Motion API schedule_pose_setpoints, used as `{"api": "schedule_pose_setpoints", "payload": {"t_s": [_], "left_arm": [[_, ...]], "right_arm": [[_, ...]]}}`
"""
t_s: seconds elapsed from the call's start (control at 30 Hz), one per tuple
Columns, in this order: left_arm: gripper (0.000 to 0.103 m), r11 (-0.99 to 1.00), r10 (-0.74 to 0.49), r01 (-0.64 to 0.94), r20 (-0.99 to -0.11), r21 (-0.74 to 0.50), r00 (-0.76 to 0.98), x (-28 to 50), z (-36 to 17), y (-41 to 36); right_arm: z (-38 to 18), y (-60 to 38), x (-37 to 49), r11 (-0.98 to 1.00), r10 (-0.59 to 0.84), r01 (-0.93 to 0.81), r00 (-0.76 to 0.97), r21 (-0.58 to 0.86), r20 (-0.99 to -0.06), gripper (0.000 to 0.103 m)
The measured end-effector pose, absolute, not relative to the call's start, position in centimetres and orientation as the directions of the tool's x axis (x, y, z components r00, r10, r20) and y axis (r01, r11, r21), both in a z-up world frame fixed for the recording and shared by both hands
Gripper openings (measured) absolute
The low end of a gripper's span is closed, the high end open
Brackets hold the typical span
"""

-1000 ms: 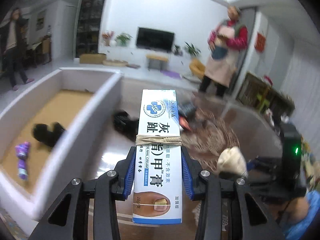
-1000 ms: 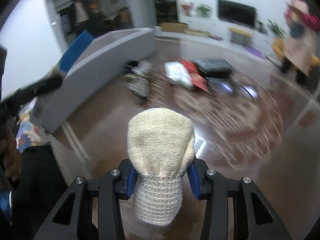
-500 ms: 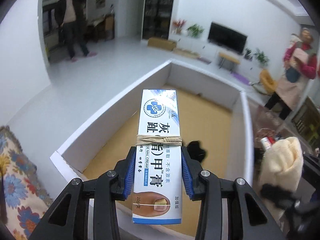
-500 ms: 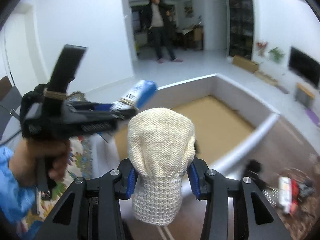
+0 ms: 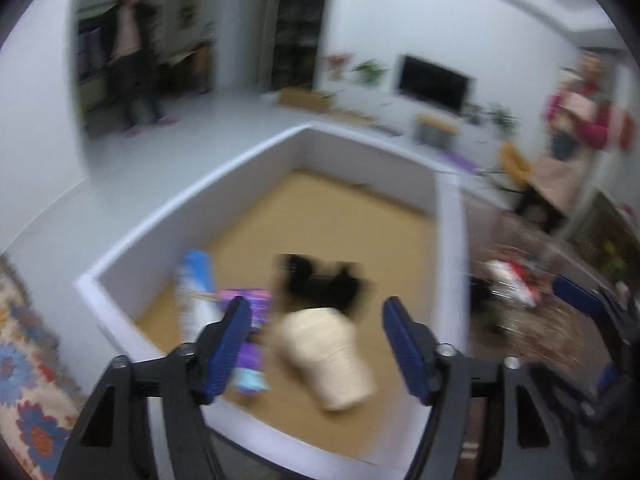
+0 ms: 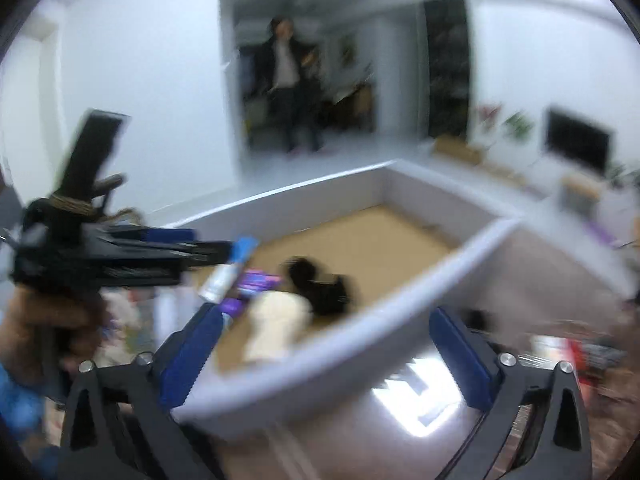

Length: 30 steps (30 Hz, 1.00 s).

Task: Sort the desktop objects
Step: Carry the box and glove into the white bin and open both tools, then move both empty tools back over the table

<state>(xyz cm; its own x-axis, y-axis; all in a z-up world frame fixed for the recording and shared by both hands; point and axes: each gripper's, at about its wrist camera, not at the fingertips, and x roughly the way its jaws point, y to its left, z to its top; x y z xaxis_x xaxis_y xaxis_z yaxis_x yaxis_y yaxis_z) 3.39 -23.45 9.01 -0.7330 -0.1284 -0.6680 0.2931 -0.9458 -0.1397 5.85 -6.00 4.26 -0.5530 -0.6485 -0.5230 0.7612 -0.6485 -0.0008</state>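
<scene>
My left gripper (image 5: 316, 320) hangs over the near end of a white bin (image 5: 192, 196) with a cardboard floor, its jaws opening and nothing between them. The blue-and-white nail cream box (image 5: 196, 292) leans inside the bin's near left corner. The cream knit piece (image 5: 324, 356) lies on the bin floor beside a purple item (image 5: 246, 300) and a black item (image 5: 320, 280). My right gripper (image 6: 324, 320) is over the bin's rim (image 6: 360, 320), its jaws opening wide, nothing held. In its view I see the left gripper (image 6: 192, 248), the cream box (image 6: 228, 276) and the knit piece (image 6: 276, 324).
A woven mat with several loose objects (image 5: 516, 280) lies on the brown table right of the bin. A floral cloth (image 5: 24, 380) is at the left. One person (image 5: 132, 56) stands in a far doorway, another in an apron (image 5: 576, 120) at the right.
Both grippers have opened. The left let go of the nail cream box and the right let go of the knit piece; both things now lie in the bin.
</scene>
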Motion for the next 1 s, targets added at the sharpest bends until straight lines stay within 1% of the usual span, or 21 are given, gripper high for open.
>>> {"api": "schedule_pose_setpoints", "payload": {"t_s": [0.03,0.07,0.1,0.13,0.2,0.27,0.33,0.4,0.47,0.57,0.63,0.73,0.83,0.9,1.0], "left_arm": [[0.082,-0.964,-0.068,0.217,-0.647,-0.153,-0.759,3.9,9.4,-20.4],[0.086,-0.974,-0.023,0.162,-0.637,-0.161,-0.771,3.1,9.5,-18.2],[0.094,-0.982,0.049,0.077,-0.622,-0.173,-0.781,3.2,9.2,-15.0],[0.1,-0.982,0.096,0.027,-0.622,-0.185,-0.777,3.0,8.6,-12.7],[0.101,-0.974,0.178,-0.041,-0.645,-0.222,-0.743,2.4,7.1,-9.0],[0.101,-0.966,0.246,-0.107,-0.701,-0.236,-0.67,0.8,4.1,-4.8],[0.101,-0.976,0.218,-0.127,-0.761,-0.178,-0.611,-1.0,1.1,-1.0],[0.101,-0.982,0.184,-0.139,-0.791,-0.126,-0.584,-2.1,-0.8,1.3],[0.101,-0.987,0.149,-0.133,-0.812,-0.089,-0.564,-3.5,-2.4,3.2],[0.101,-0.989,0.144,-0.107,-0.803,-0.1,-0.579,-4.7,-3.3,4.3],[0.101,-0.992,0.123,-0.089,-0.796,-0.087,-0.593,-5.6,-3.9,4.2],[0.101,-0.997,0.054,-0.069,-0.798,-0.016,-0.601,-5.8,-4.8,4.4],[0.101,-0.998,0.056,-0.056,-0.77,-0.026,-0.636,-5.3,-4.4,4.0],[0.101,-0.999,0.034,-0.037,-0.773,-0.013,-0.633,-5.3,-4.5,3.8],[0.101,-0.999,0.042,-0.007,-0.778,-0.048,-0.627,-4.9,-4.5,2.9]], "right_arm": [[3.9,-3.6,6.2,-0.676,-0.617,0.736,-0.594,-0.038,-0.516,0.103],[3.1,-0.5,6.8,-0.713,-0.565,0.695,-0.646,-0.09,-0.513,0.103],[2.4,1.6,7.2,-0.736,-0.525,0.666,-0.677,-0.124,-0.516,0.103],[1.4,4.0,7.4,-0.76,-0.477,0.631,-0.704,-0.157,-0.526,0.103],[-1.4,8.9,7.1,-0.815,-0.342,0.542,-0.737,-0.206,-0.583,0.103],[-4.0,13.2,6.2,-0.86,-0.235,0.468,-0.718,-0.204,-0.655,0.103],[-6.1,17.5,5.3,-0.908,-0.139,0.374,-0.695,-0.19,-0.706,0.103],[-7.6,21.0,4.1,-0.944,-0.066,0.284,-0.658,-0.166,-0.75,0.103],[-8.6,23.7,4.1,-0.964,-0.032,0.226,-0.626,-0.141,-0.779,0.103],[-9.3,25.7,3.3,-0.984,-0.07,0.175,-0.587,-0.042,-0.807,0.103],[-8.9,25.9,3.6,-0.989,-0.043,0.14,-0.591,-0.05,-0.805,0.103],[-8.9,25.8,3.3,-0.99,-0.051,0.133,-0.585,-0.034,-0.81,0.103],[-9.0,26.0,3.4,-0.991,-0.064,0.133,-0.579,-0.017,-0.813,0.103],[-9.0,25.9,3.4,-0.991,-0.063,0.133,-0.58,-0.018,-0.812,0.103],[-9.0,25.9,3.2,-0.991,-0.062,0.132,-0.58,-0.019,-0.812,0.103]]}}
